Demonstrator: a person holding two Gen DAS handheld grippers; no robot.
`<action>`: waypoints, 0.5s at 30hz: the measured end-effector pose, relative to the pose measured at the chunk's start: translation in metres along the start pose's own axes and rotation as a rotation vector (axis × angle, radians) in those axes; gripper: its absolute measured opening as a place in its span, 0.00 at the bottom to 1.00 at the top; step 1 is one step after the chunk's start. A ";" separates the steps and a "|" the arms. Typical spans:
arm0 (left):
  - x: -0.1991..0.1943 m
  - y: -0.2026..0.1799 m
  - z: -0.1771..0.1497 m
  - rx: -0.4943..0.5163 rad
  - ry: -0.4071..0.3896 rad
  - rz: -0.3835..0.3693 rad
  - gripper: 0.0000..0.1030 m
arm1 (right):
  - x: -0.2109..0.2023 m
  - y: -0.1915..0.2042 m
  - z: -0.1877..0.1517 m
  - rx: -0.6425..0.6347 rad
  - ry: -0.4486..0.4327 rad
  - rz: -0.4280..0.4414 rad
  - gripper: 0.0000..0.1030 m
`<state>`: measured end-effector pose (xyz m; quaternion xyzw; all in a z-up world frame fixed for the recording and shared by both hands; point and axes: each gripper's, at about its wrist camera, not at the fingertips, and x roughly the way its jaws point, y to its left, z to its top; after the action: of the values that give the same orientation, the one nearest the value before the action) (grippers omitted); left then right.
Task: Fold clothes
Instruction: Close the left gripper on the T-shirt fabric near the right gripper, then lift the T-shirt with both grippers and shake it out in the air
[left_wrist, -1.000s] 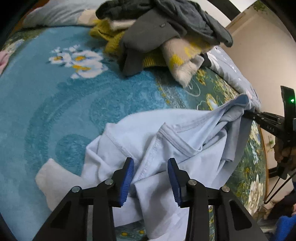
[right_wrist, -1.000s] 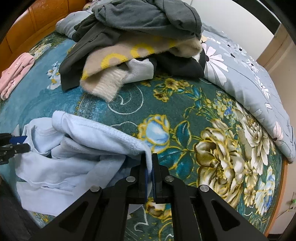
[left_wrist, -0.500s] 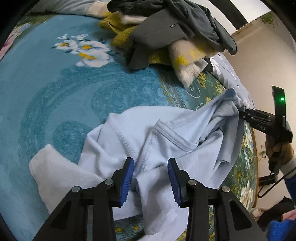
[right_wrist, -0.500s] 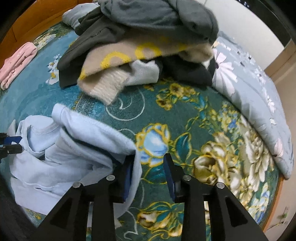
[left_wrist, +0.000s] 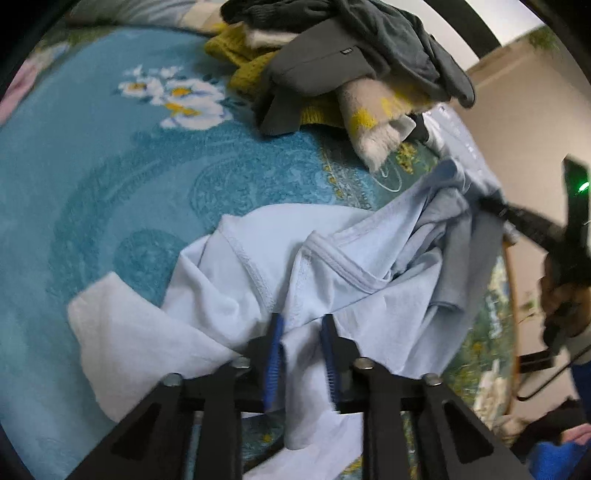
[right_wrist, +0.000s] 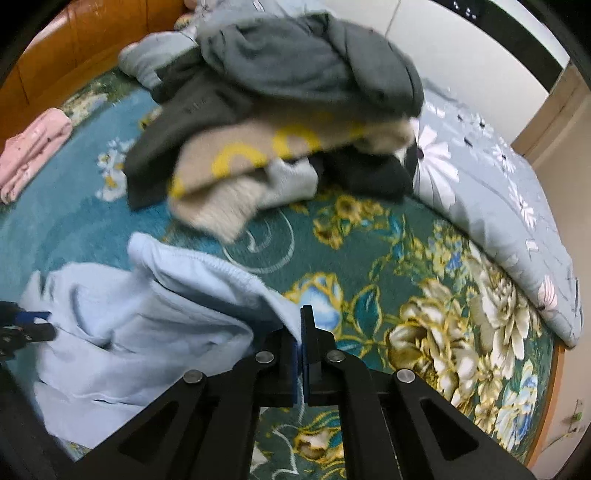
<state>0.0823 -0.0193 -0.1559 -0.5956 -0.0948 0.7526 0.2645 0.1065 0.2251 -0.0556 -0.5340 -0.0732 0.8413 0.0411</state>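
A light blue shirt (left_wrist: 332, 280) lies crumpled on the teal flowered bedspread (left_wrist: 110, 177), in front of a heap of unfolded clothes (right_wrist: 280, 122) (grey, beige and yellow pieces, blurred in both views). The left tongs (left_wrist: 301, 354) have just been closing, and their 2 blue pads now stand narrow with a fold of the shirt between them; they seem to pinch it, though the blur leaves that unsure. The right tongs (right_wrist: 302, 343) have just snapped together on the shirt's hemmed edge, lifting it off the bed. A pink garment (right_wrist: 33, 155) lies by the wooden bed frame (right_wrist: 55, 62).
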 end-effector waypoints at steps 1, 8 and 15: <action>-0.001 -0.003 0.000 0.003 -0.009 0.001 0.13 | -0.005 0.004 0.003 -0.009 -0.014 0.005 0.01; -0.030 -0.009 -0.007 0.012 -0.103 0.024 0.10 | -0.046 0.017 0.012 -0.035 -0.140 -0.003 0.01; -0.076 -0.019 -0.027 0.031 -0.232 0.022 0.10 | -0.098 0.013 0.002 -0.054 -0.303 -0.036 0.01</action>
<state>0.1246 -0.0472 -0.0903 -0.5011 -0.1066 0.8208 0.2527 0.1465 0.1982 0.0303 -0.4002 -0.1109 0.9092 0.0304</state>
